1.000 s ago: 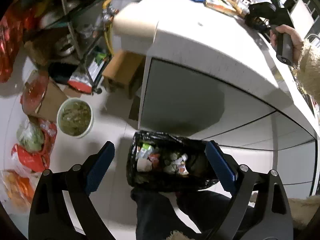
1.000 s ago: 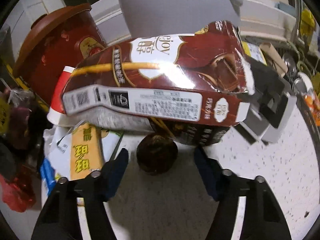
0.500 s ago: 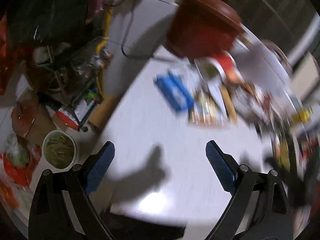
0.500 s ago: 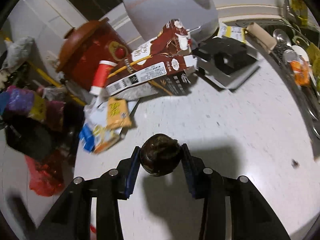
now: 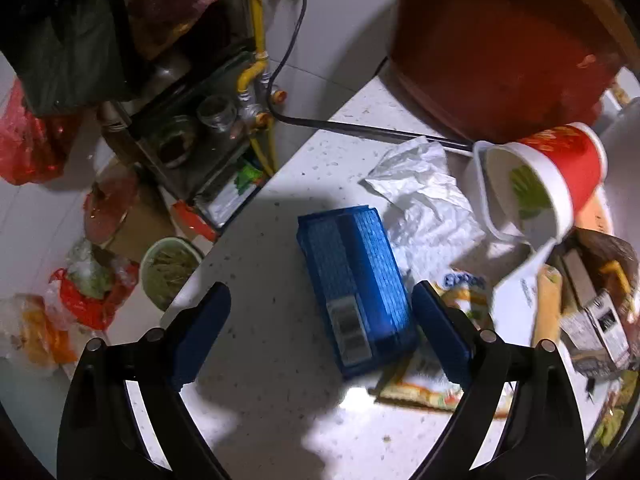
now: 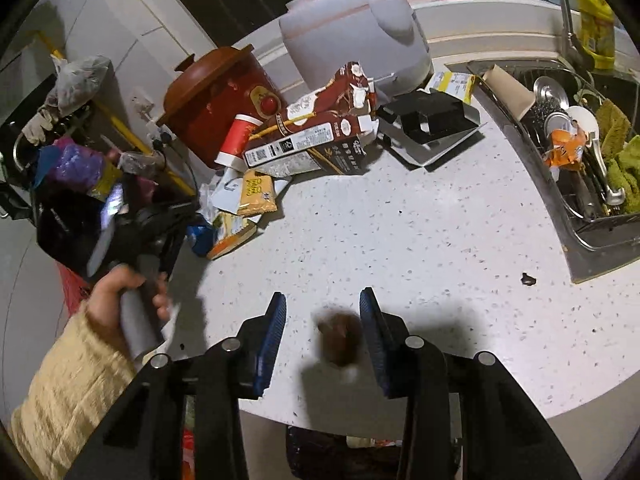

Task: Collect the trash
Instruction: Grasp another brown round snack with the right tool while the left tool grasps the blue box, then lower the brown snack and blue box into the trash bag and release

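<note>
Bare counter point(image 6: 420, 248) ahead; packaging heap point(image 6: 304, 148) crowds its far-left side.

A home kitchen is shown. A pale rice cooker point(image 6: 356, 28) and a brown-lidded slow cooker point(image 6: 218, 96) are set on a speckled white surface point(image 6: 420, 240) (littered with wrappers). A sink point(image 6: 576, 152) filled with utensils is sunk at its edge, and yellow gas piping point(image 5: 258, 40) is seen beside the counter.

Left claw point(image 5: 320, 294) now over blue box point(image 5: 354, 276)
</note>
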